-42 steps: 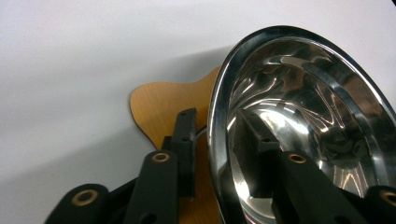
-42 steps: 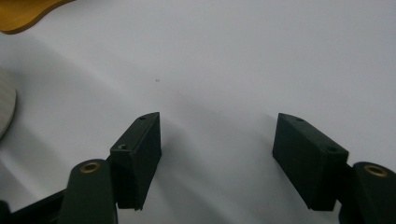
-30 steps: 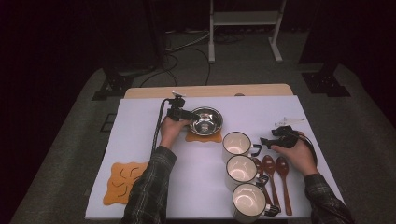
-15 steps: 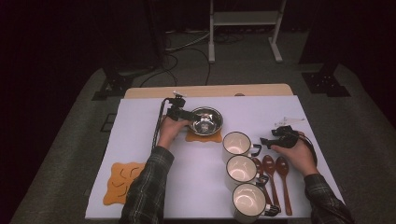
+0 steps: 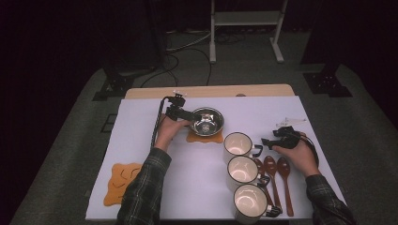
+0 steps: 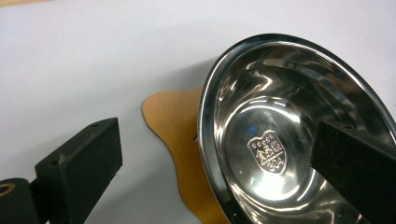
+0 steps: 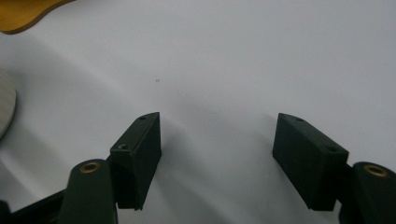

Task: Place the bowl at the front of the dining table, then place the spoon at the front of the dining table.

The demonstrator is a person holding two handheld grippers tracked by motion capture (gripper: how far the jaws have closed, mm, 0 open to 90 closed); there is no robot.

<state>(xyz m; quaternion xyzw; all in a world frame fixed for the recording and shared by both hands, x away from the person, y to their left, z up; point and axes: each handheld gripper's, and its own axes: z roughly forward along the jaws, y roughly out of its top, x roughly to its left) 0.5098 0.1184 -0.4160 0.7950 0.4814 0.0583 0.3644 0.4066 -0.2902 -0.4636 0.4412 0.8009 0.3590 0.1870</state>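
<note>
Steel is what I see between the jaws of my left claw (image 6: pixel 210 158): the bowl (image 6: pixel 289 135) sits on an orange wooden coaster (image 6: pixel 175 140), and its rim runs up between the two black pads without either one pressing on it. Those jaws have just been opening, and they now stand wide apart, one pad over the white desk (image 5: pixel 141 126) outside the bowl and the other over the inside of the bowl. So I judge the bowl as set down and let go: this part of the work looks done.

From the high view, my left claw (image 5: pixel 182 114) hangs at the bowl's (image 5: pixel 207 121) left edge, and the coaster (image 5: pixel 202 137) peeks out on the near side of it. A second orange coaster (image 5: pixel 121 182) lies well behind that claw, toward my elbow, with nothing on it.

My right claw (image 5: pixel 267 142) rests with its jaws apart and nothing between them, just beside the handle of the farthest of three mugs (image 5: pixel 238 144). Three brown spoons (image 5: pixel 276 180) lie just behind that claw, beside the mugs.

What is left, as I read it: the mugs and spoons are bunched together and the free coaster is unused, so I expect more placing to come.
</note>
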